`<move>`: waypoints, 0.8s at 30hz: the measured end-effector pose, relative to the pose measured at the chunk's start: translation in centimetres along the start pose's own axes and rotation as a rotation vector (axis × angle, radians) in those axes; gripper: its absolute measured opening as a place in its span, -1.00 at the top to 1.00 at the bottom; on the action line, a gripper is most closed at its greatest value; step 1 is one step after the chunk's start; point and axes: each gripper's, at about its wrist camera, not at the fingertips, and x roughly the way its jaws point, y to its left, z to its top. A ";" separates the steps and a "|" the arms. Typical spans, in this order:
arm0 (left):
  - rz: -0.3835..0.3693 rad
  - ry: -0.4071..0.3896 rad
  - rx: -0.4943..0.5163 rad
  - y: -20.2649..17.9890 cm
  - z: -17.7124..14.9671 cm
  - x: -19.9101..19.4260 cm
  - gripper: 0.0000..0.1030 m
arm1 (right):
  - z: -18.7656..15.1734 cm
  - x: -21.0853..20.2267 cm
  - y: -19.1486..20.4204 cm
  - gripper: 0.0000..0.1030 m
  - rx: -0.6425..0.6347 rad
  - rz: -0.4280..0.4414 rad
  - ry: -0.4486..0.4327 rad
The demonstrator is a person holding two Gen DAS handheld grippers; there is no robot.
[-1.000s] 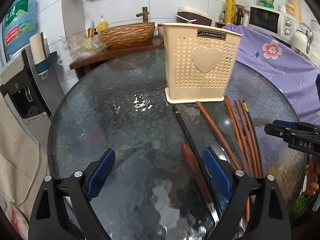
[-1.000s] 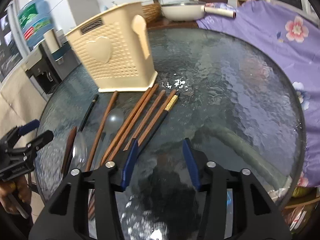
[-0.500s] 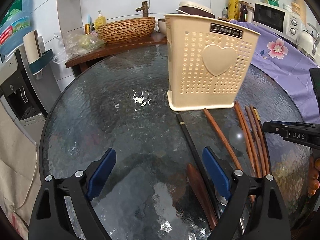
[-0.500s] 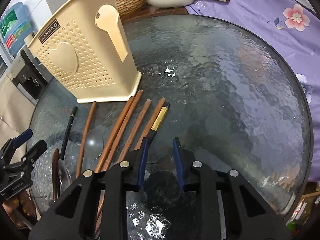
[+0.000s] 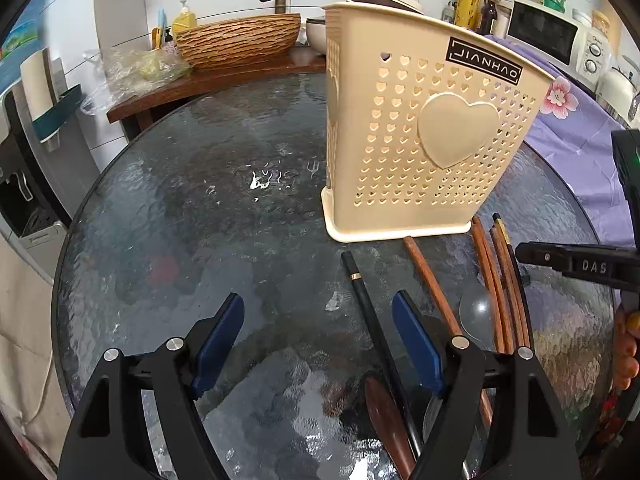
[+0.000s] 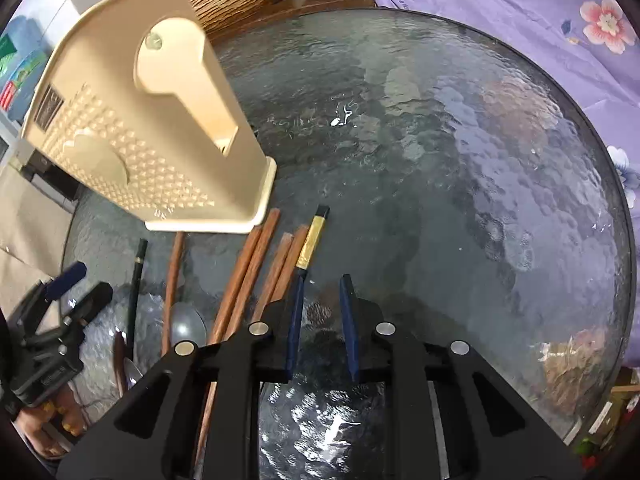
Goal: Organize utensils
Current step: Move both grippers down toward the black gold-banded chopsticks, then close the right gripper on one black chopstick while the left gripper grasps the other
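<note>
From the left wrist, the lower ends of the black chopstick [image 5: 370,312] and the brown chopsticks [image 5: 502,296] pass behind the left gripper's [image 5: 318,338] frame toward five o'clock, so their full length is hidden. A wooden spoon [image 5: 386,416] runs off the bottom edge, its handle unseen. The metal spoon [image 5: 474,312] shows only part of its bowl between chopsticks. The right gripper [image 5: 576,264] is cut off at three o'clock. From the right wrist, the utensil holder [image 6: 132,128] loses its top corner at eleven o'clock and its inside cannot be seen; its label is blurred there.
</note>
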 end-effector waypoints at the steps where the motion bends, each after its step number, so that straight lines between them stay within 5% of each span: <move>1: 0.000 0.000 -0.001 0.0 -0.1 0.1 -0.44 | 0.2 0.0 0.0 0.62 0.000 0.006 0.002; 22: 0.019 0.051 0.040 -0.9 0.2 1.5 -0.44 | 1.7 1.8 1.1 0.66 -0.067 -0.063 0.039; 24: 0.020 0.071 0.037 -1.0 0.3 1.9 -0.31 | 1.8 2.0 1.6 0.66 -0.082 -0.074 0.046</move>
